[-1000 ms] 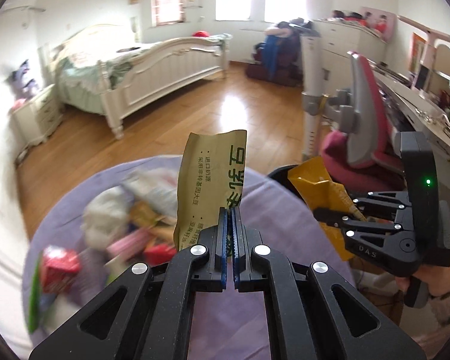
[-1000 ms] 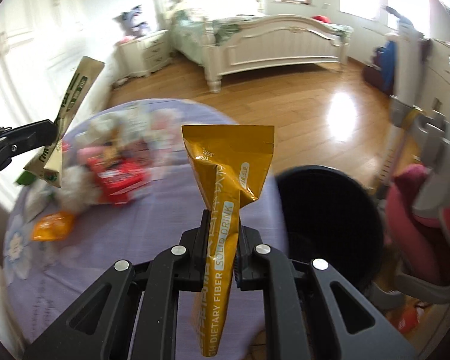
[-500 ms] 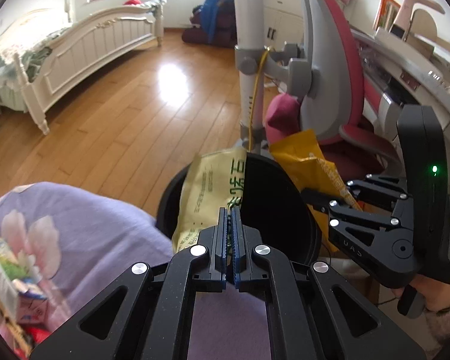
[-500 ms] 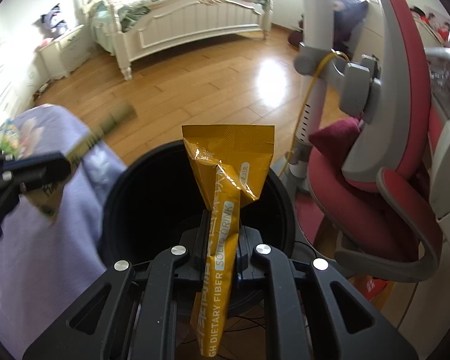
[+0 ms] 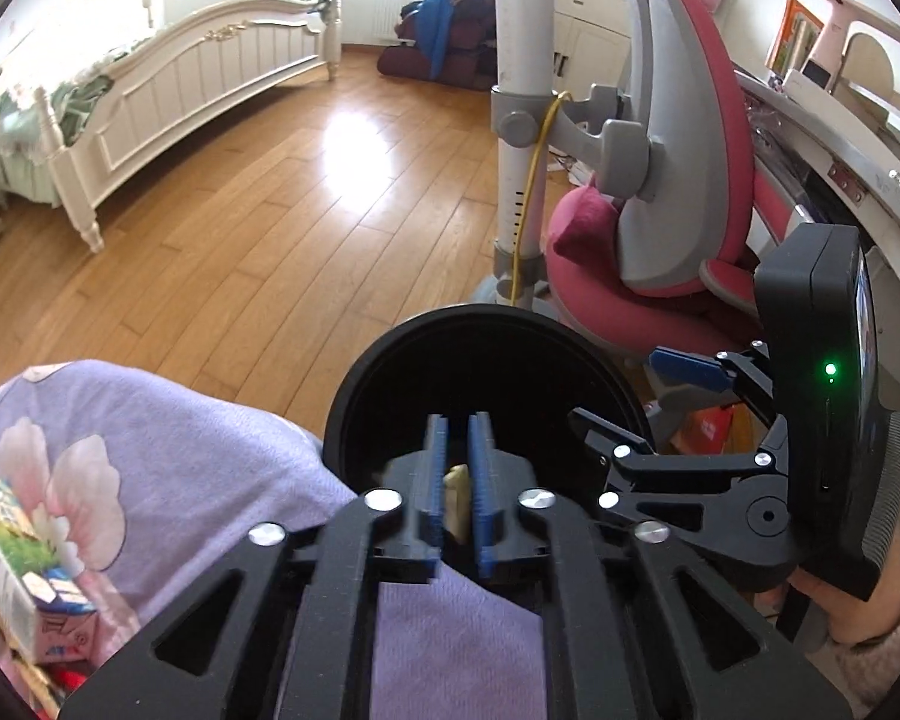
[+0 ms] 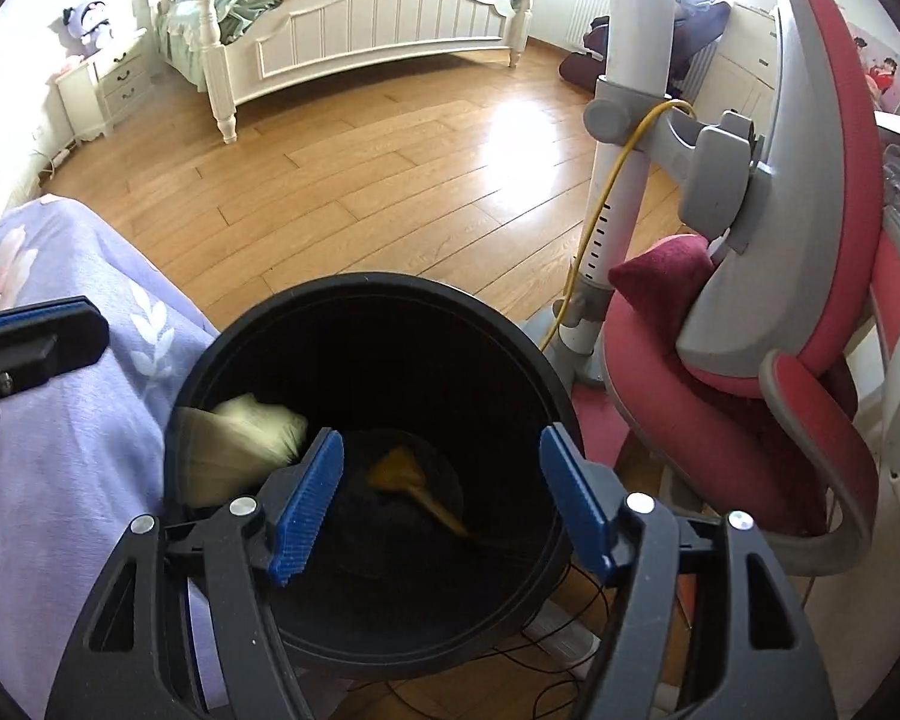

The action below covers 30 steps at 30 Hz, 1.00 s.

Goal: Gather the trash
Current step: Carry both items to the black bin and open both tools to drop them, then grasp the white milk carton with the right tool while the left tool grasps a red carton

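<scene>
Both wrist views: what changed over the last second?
Both hands swung from the table to above the black bin. The right tongs have just been opening, nothing between them; the yellow sachet now lies inside the bin. The left tongs have also just been opening, and the tan packet is dropping in, blurred. The lavender tablecloth is unchanged.

Your crumpled yellow foil sachet lies on the round black plastic bin floor; the blurred beige paper packet sits at nine o'clock.
</scene>
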Each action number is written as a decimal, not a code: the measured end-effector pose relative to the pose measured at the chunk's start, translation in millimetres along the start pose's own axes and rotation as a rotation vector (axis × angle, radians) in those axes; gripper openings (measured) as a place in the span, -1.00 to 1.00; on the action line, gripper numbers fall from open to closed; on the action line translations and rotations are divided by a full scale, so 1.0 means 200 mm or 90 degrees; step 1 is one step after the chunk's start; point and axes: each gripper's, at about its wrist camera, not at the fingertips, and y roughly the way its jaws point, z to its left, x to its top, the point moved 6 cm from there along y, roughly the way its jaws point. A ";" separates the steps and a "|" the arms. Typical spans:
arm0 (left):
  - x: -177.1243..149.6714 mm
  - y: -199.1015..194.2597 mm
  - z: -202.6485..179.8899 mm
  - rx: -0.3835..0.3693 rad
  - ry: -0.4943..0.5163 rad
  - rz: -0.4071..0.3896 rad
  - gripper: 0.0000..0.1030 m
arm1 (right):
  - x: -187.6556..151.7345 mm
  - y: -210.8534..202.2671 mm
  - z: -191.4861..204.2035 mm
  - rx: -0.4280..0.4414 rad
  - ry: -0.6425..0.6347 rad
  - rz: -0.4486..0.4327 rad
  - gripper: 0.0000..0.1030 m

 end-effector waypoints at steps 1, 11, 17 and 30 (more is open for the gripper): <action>0.00 -0.02 0.00 -0.003 0.000 -0.003 -0.49 | 0.00 -0.01 0.00 -0.004 -0.001 -0.002 0.37; -0.10 -0.41 0.06 0.064 -0.010 -0.094 0.62 | 0.04 -0.17 0.16 0.004 -0.035 -0.043 0.56; -0.28 -0.69 0.19 0.118 -0.041 -0.125 0.78 | 0.05 -0.28 0.40 0.055 -0.080 -0.070 0.60; -0.95 -1.32 0.97 0.299 -0.225 -0.131 0.86 | 0.11 -0.42 1.02 0.194 -0.200 -0.074 0.60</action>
